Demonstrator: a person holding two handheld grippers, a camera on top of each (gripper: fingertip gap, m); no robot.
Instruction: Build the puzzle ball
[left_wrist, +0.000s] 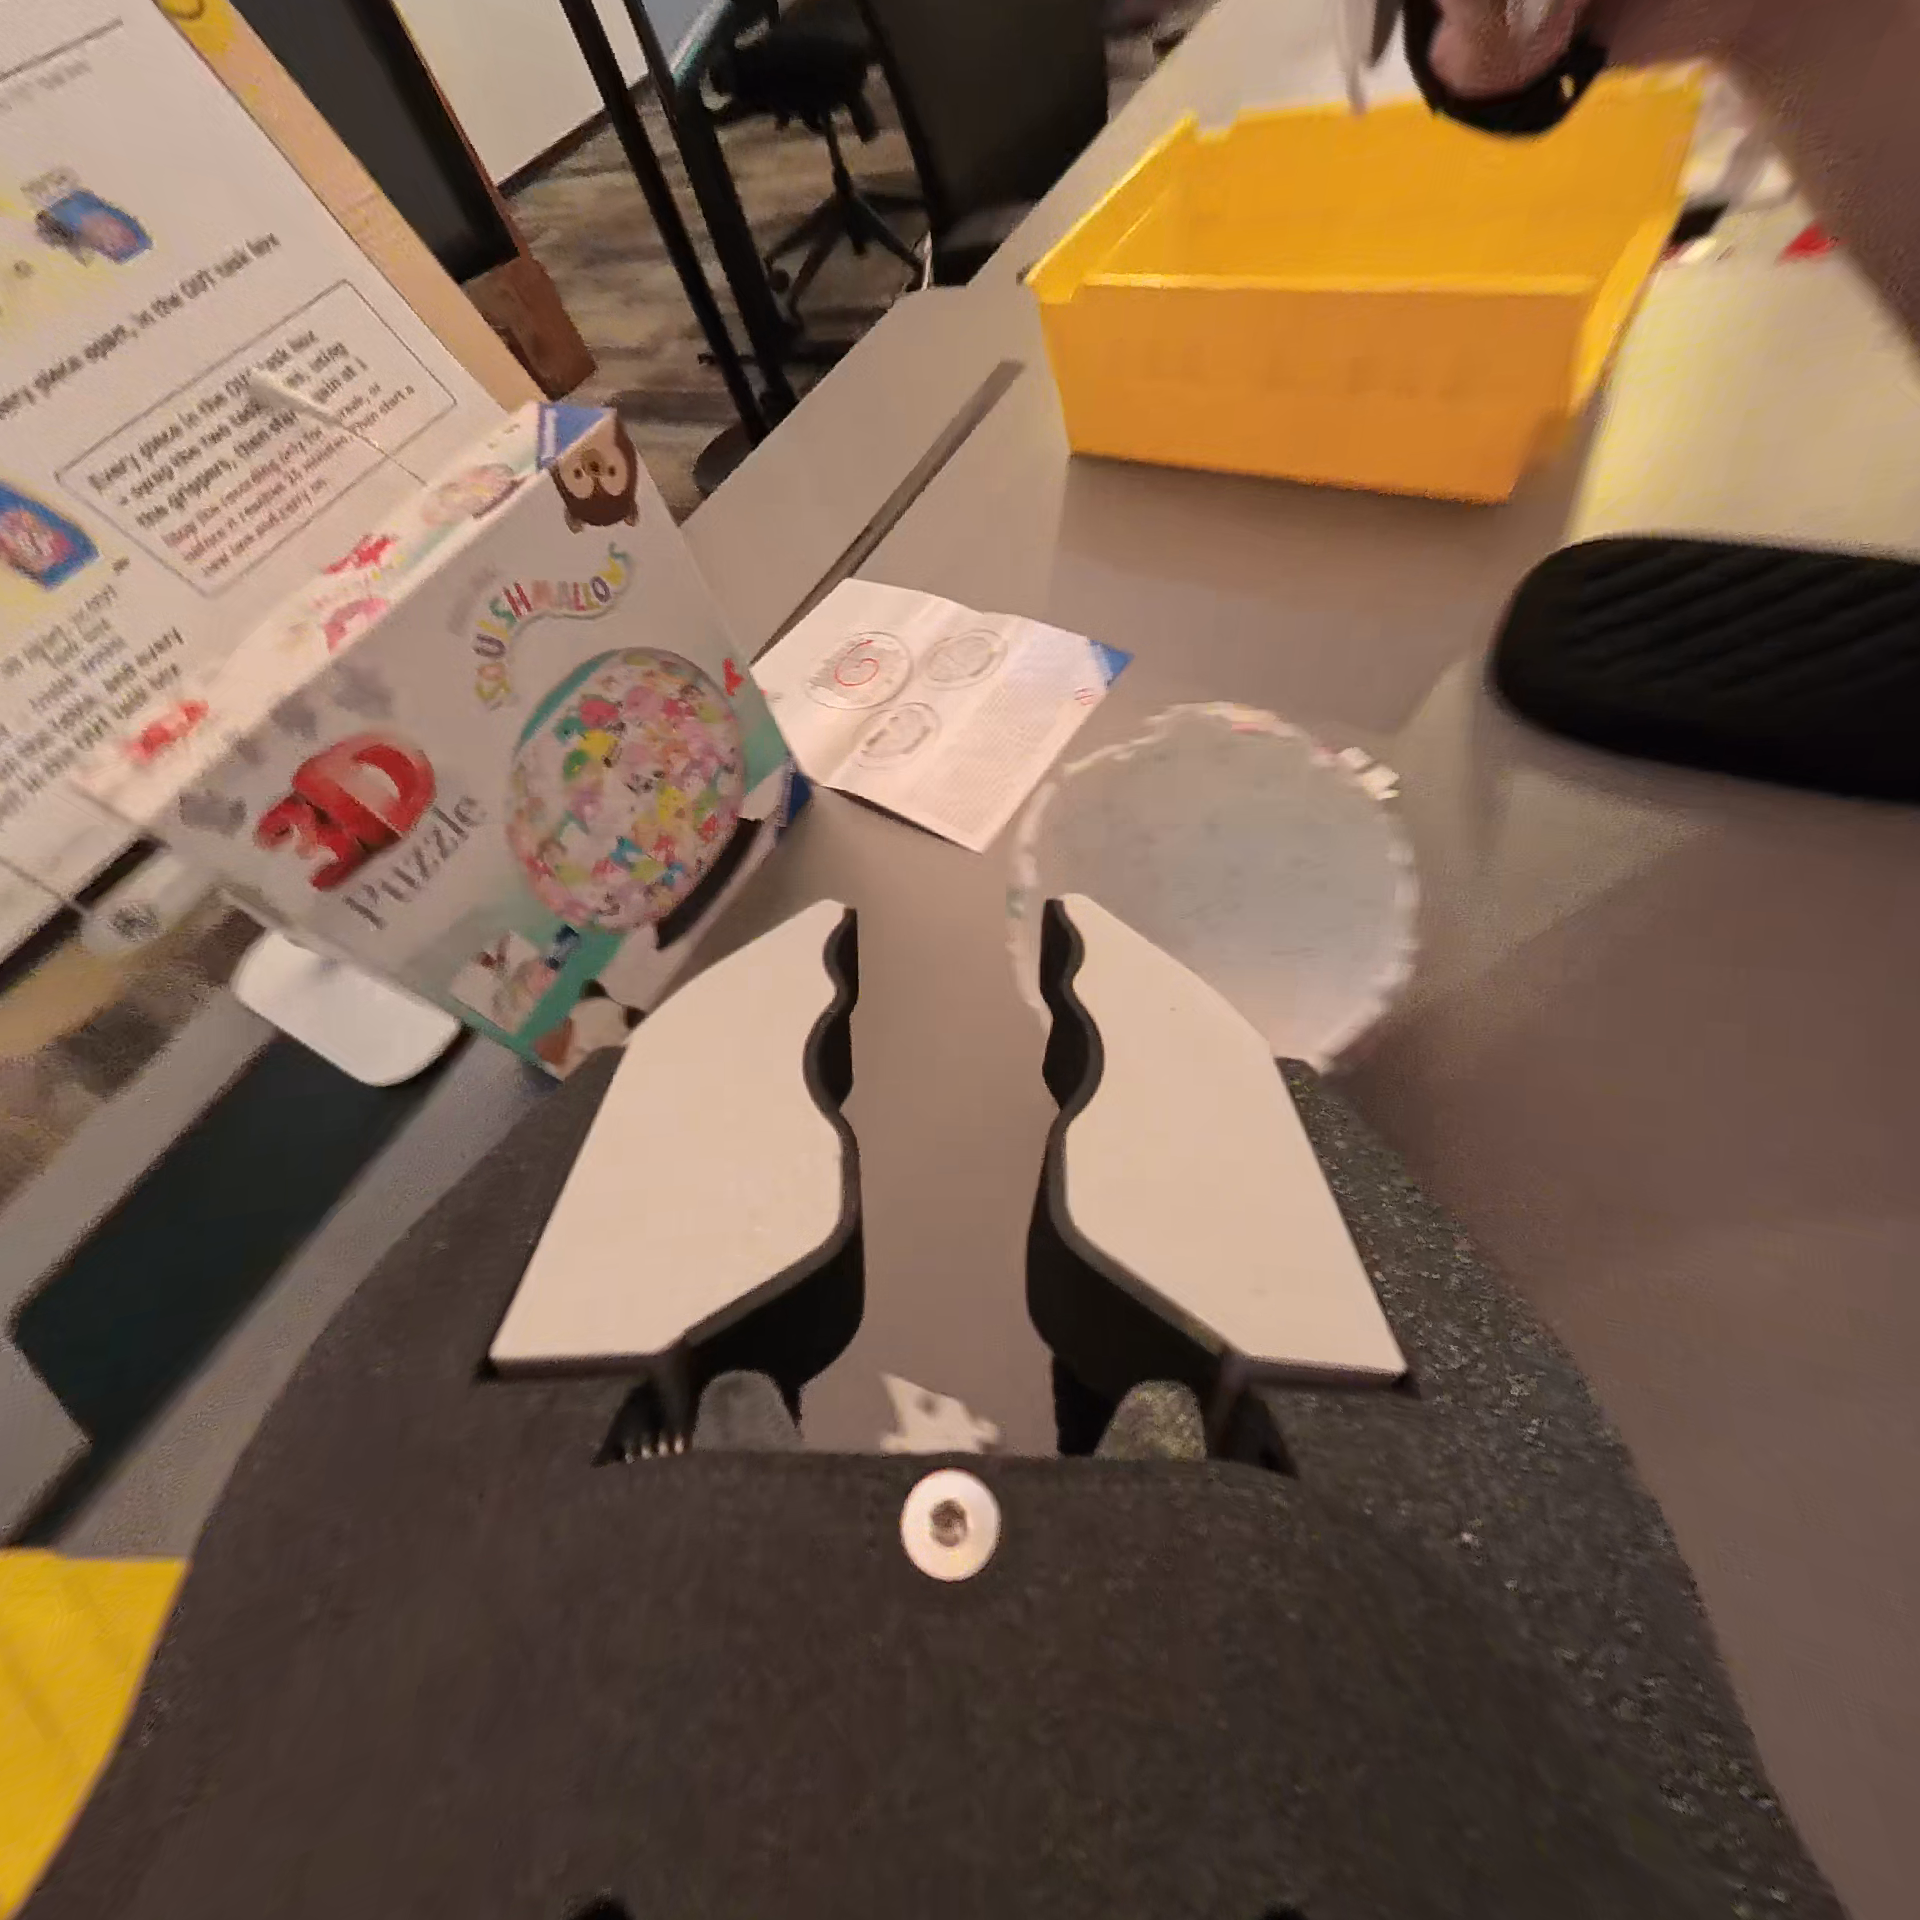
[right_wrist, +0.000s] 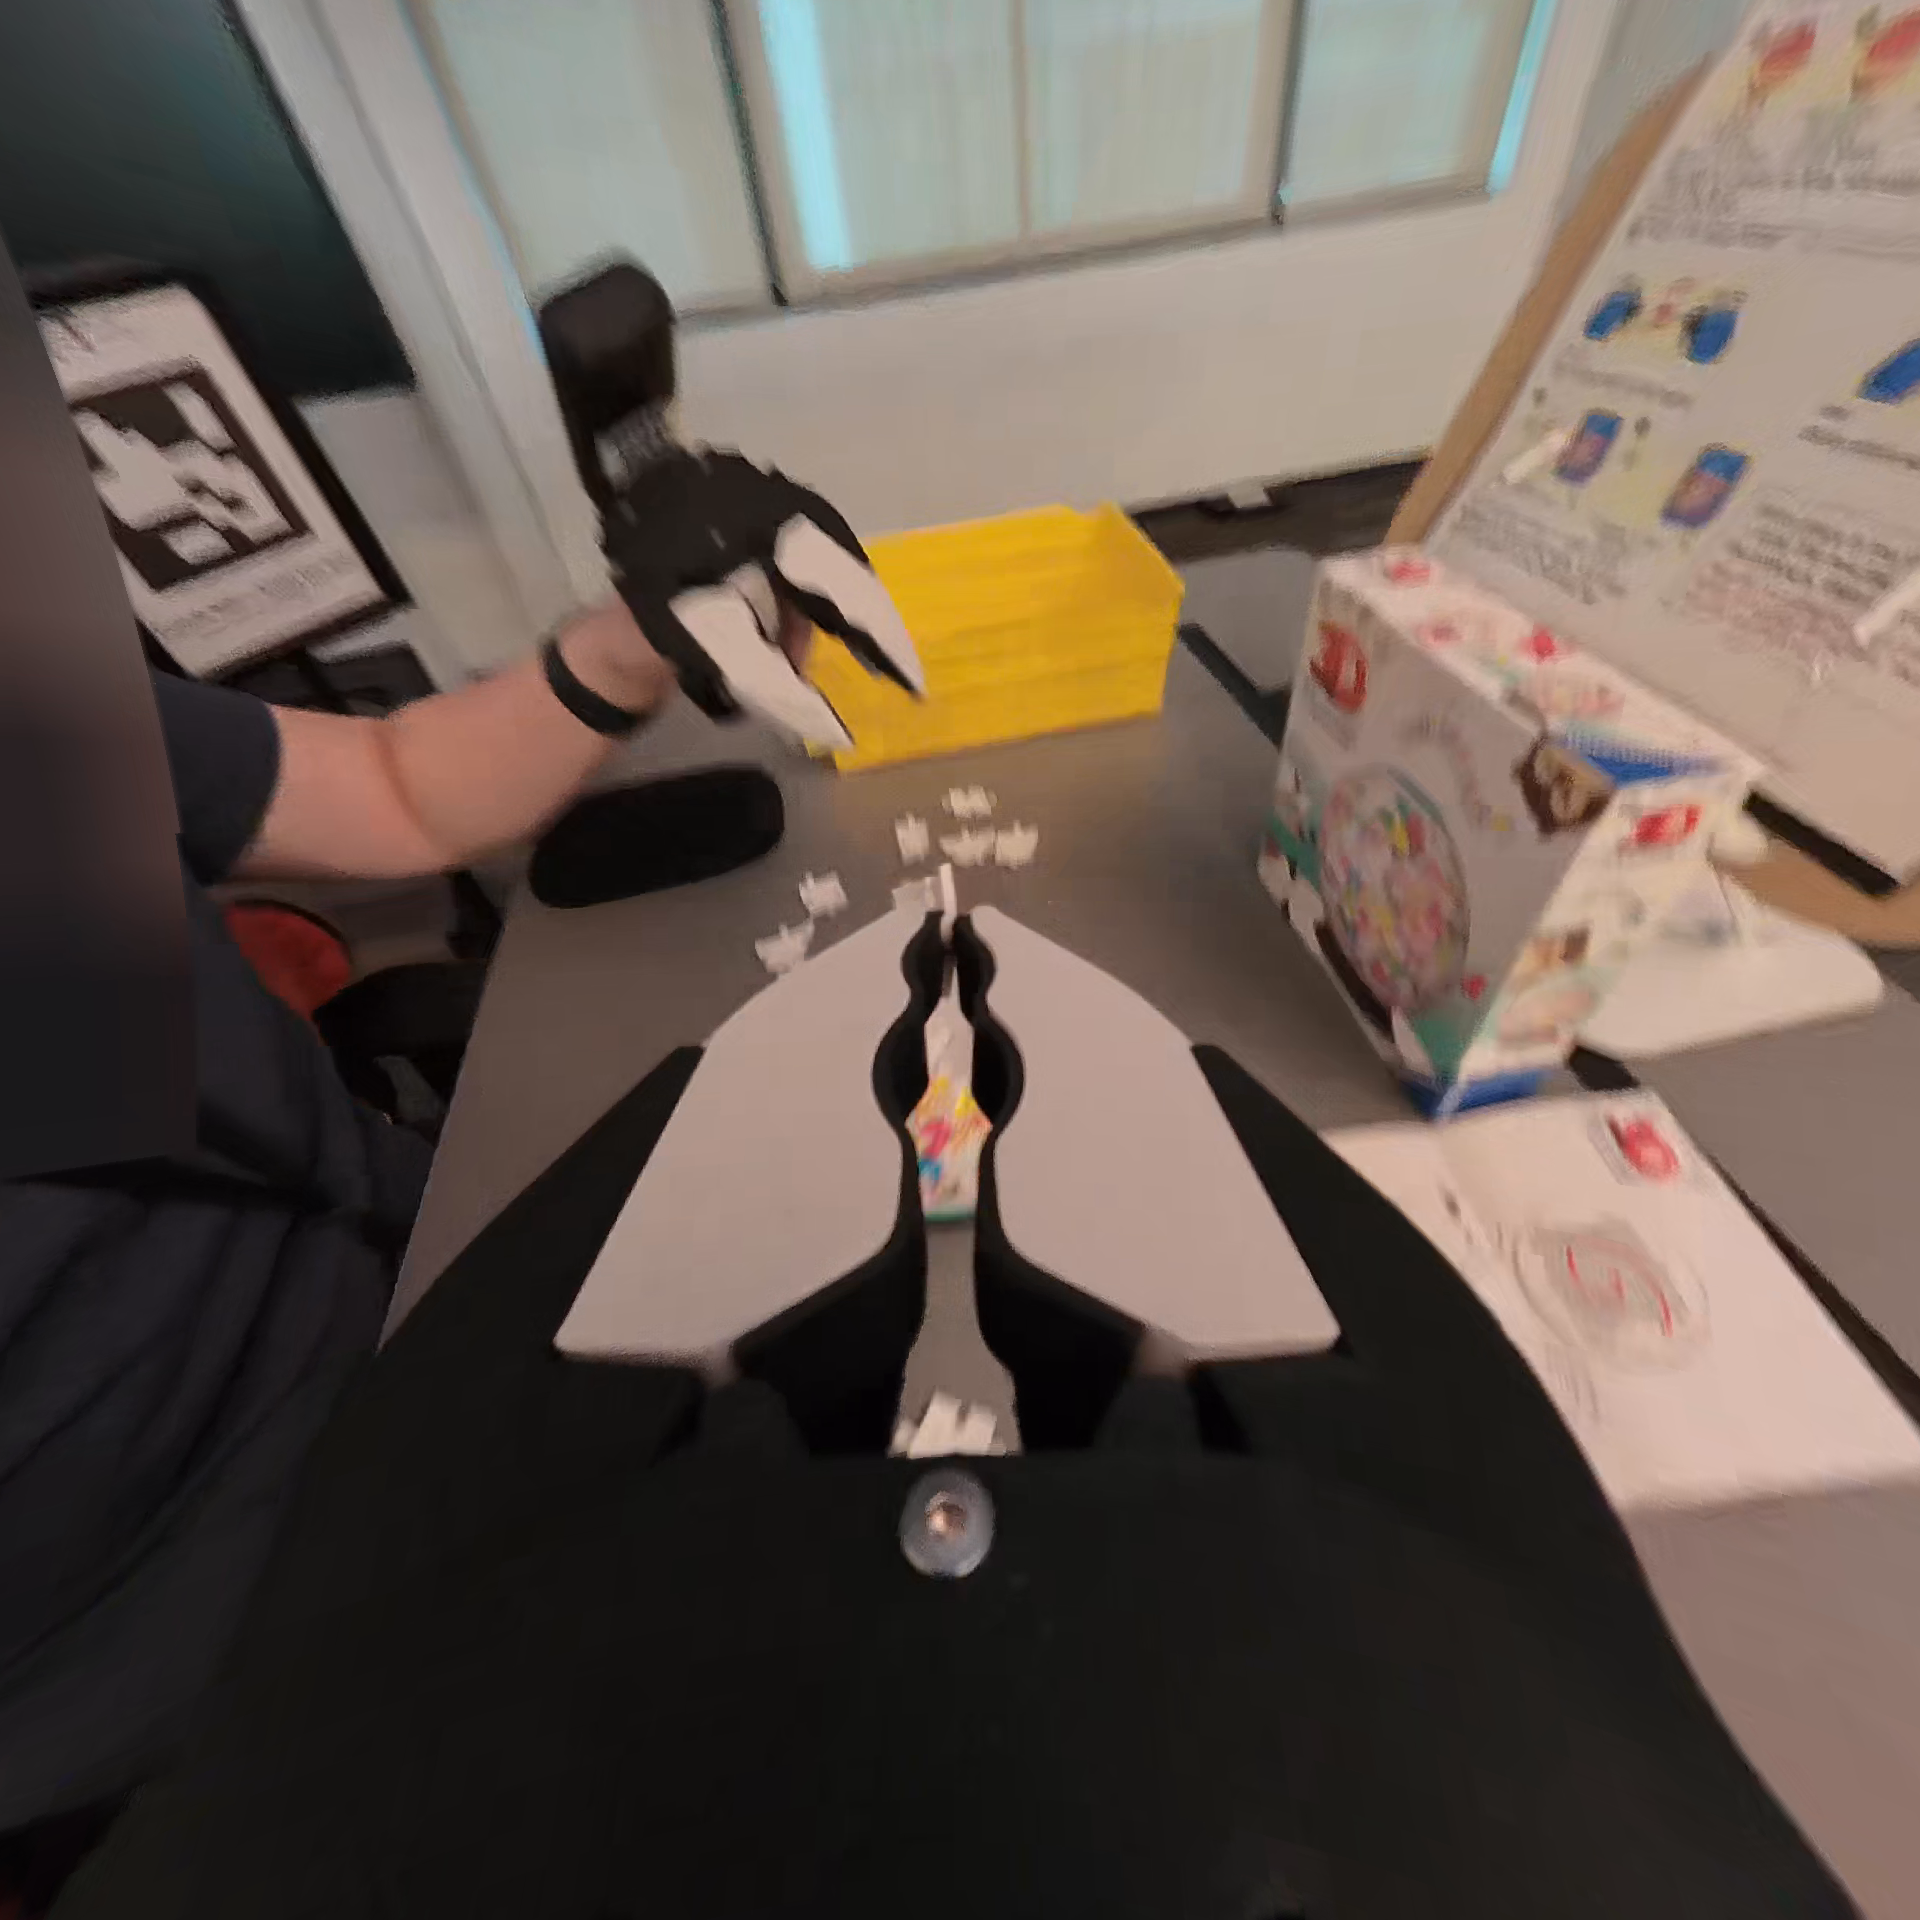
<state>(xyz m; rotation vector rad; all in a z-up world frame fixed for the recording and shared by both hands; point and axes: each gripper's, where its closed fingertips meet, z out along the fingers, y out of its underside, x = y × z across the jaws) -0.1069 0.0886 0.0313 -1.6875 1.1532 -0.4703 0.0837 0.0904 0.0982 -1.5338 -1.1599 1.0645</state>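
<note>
The right hand-held gripper (right_wrist: 951, 925) pinches a puzzle piece (right_wrist: 948, 1138) between its fingers; the left hand-held gripper (left_wrist: 948, 914) hangs open.

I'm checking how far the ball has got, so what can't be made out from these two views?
- Left wrist view: the pale, round, jagged-edged puzzle shell is motion-blurred and partly behind the open left gripper; piece count unreadable.
- Left wrist view: inside of the yellow plastic bin is hidden by its front wall.
- Right wrist view: the colourful puzzle piece in the right gripper is seen edge-on between the jaws; its shape is unclear.
- Right wrist view: loose white pieces are too small and blurred.
</note>
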